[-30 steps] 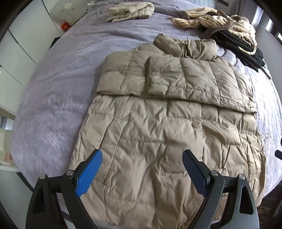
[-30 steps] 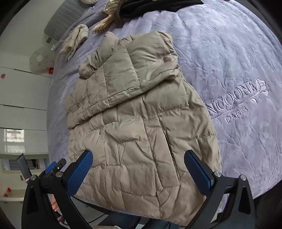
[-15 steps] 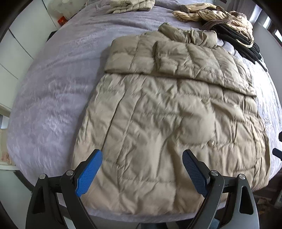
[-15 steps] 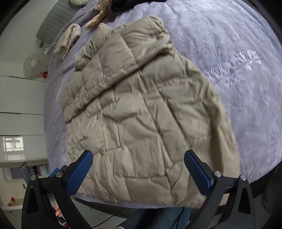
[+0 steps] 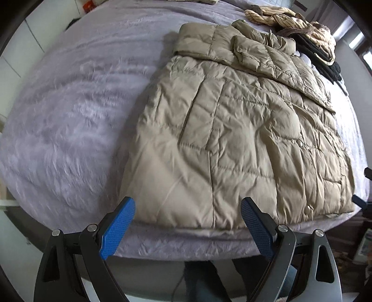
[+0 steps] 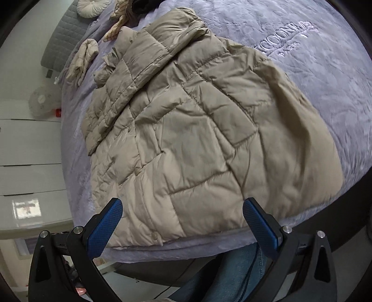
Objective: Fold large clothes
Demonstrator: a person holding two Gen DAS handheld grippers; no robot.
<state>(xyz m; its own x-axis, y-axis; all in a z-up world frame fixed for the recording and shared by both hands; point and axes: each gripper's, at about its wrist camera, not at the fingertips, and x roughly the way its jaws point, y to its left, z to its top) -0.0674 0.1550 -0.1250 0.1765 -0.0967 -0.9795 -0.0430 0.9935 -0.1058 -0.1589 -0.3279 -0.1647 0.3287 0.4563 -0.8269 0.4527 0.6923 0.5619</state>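
The left claw (image 5: 188, 223) sits at the bottom of its view with both blue-padded fingers spread wide, holding nothing; its left pad hangs over the bed's near edge and its right pad over the hem of the quilted beige puffer jacket (image 5: 232, 139), without either pressing on the cloth. That jacket lies flat on the lavender plush bedspread (image 5: 69, 116), filling the centre and right of the frame, hem toward the bottom edge, with its sleeves folded across the chest in the upper part and the collar above them. Beyond the collar, in the upper right, lie a cream striped garment (image 5: 279, 14) and a black garment (image 5: 320, 60), touching each other. The right claw (image 6: 182, 220) is likewise spread wide and empty at the bottom of its view, its pads standing over the jacket's (image 6: 197, 139) hem, which lies just inside the bed's near edge. From here the jacket runs diagonally toward the upper left, sleeves folded over the top. White embroidered lettering (image 6: 290, 34) shows on the bedspread (image 6: 325, 81) in the upper right, beside the jacket. In the upper left a small folded cream quilted garment (image 6: 82, 59) rests apart from the jacket, near a grey quilted headboard (image 6: 62, 39). Below the bed edge, the person's blue jeans (image 6: 227, 274) show between the fingers.
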